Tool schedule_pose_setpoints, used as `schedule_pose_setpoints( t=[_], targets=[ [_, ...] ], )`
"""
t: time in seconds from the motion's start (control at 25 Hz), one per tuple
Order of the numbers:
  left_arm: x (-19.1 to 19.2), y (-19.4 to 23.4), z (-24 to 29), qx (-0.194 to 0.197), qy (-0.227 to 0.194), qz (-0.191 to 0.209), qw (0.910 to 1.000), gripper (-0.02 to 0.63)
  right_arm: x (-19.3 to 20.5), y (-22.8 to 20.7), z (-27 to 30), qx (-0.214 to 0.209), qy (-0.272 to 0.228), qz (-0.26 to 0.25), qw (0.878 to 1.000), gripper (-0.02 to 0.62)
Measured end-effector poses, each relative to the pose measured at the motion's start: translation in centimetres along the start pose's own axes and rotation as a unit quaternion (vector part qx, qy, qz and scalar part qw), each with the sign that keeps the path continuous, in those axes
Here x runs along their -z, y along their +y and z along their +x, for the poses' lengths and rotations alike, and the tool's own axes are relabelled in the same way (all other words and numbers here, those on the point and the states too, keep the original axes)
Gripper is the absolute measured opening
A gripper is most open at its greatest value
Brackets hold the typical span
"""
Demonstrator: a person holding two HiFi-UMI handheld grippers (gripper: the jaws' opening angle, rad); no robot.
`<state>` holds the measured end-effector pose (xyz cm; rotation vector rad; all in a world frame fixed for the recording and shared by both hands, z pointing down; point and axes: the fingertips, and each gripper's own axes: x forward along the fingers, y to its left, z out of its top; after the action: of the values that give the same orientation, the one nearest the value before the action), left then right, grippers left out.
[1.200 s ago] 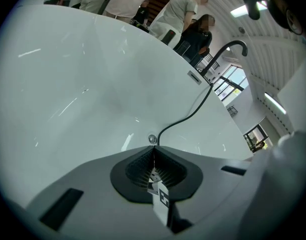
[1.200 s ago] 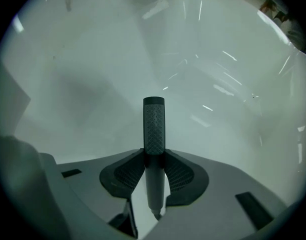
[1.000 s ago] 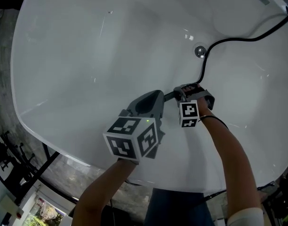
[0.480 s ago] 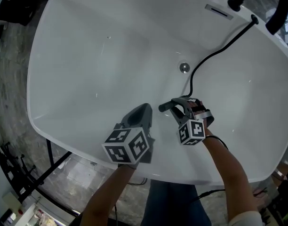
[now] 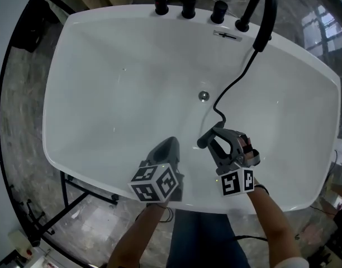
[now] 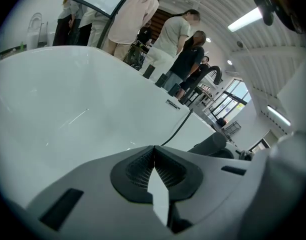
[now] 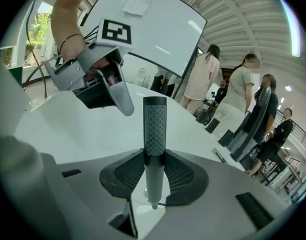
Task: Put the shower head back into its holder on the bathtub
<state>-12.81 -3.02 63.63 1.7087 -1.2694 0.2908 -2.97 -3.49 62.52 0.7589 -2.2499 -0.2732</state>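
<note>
Since the earlier frame both grippers have been lifted off the floor of the bathtub [image 5: 104, 82] and drawn toward its near edge, and the whole tub, with the fittings on its far rim, has been brought into the head view. Nearest, the left gripper [image 6: 154, 151] is held closed on nothing, its jaws pressed together, just beside the other gripper. The right gripper [image 7: 154, 155] is clamped on the shower head [image 7: 155, 121], which is pinched upright between the jaws and held clear of the tub floor, well apart from the far rim. From it the hose [image 5: 244, 66] is trailed across the tub, past the drain [image 5: 203, 95], up to the far rim, where its end is lost behind the black spout [image 5: 264, 4]. Three knobs [image 5: 188, 6] are ranged along that same rim. The holder cannot be picked out with certainty among these fittings. The pick-up is judged to be done. The carry across the tub to the far rim and the seating of the shower head in its holder are judged to be left.
</note>
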Motion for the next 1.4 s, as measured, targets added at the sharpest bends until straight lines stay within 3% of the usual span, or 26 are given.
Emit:
schedule_pose_setpoints(
  t=[0.28,0.48,0.76,0.96,1.08,1.28,1.32,1.4],
  targets=[
    [-0.8,-5.7,-3.0,0.005,-0.031,0.041,0.9987,0.003,-4.6,-5.2,-8.0,0.069,-0.022,0.028,0.997,0.126],
    [-2.2,-10.8,-5.5,0.03,-0.049,0.011,0.9983,0.003,-8.4,-8.8,-13.1,0.096,-0.04,0.031,0.994,0.126],
    [-5.2,-16.7,-9.9,0.048,-0.091,0.011,0.9946,0.003,-14.4,-12.1,-19.6,0.127,-0.069,0.024,0.989,0.126],
    [-7.0,-20.7,-12.2,0.067,-0.113,0.047,0.9902,0.003,-18.4,-14.5,-24.1,0.148,-0.089,0.012,0.985,0.126],
    [-7.5,-23.4,-12.8,0.109,-0.139,0.117,0.9773,0.003,-20.2,-15.9,-26.3,0.158,-0.1,0.011,0.982,0.126],
    [-6.2,-26.9,-12.5,0.159,-0.158,0.271,0.9362,0.005,-22.7,-17.6,-29.6,0.177,-0.125,0.011,0.976,0.126],
    [-6.0,-27.4,-12.0,0.163,-0.156,0.296,0.9279,0.016,-23.2,-17.9,-30.1,0.181,-0.129,0.011,0.975,0.126],
    [-5.8,-28.4,-10.9,0.17,-0.149,0.336,0.9143,0.128,-24.1,-18.4,-31.1,0.186,-0.135,0.009,0.973,0.126]
  ],
)
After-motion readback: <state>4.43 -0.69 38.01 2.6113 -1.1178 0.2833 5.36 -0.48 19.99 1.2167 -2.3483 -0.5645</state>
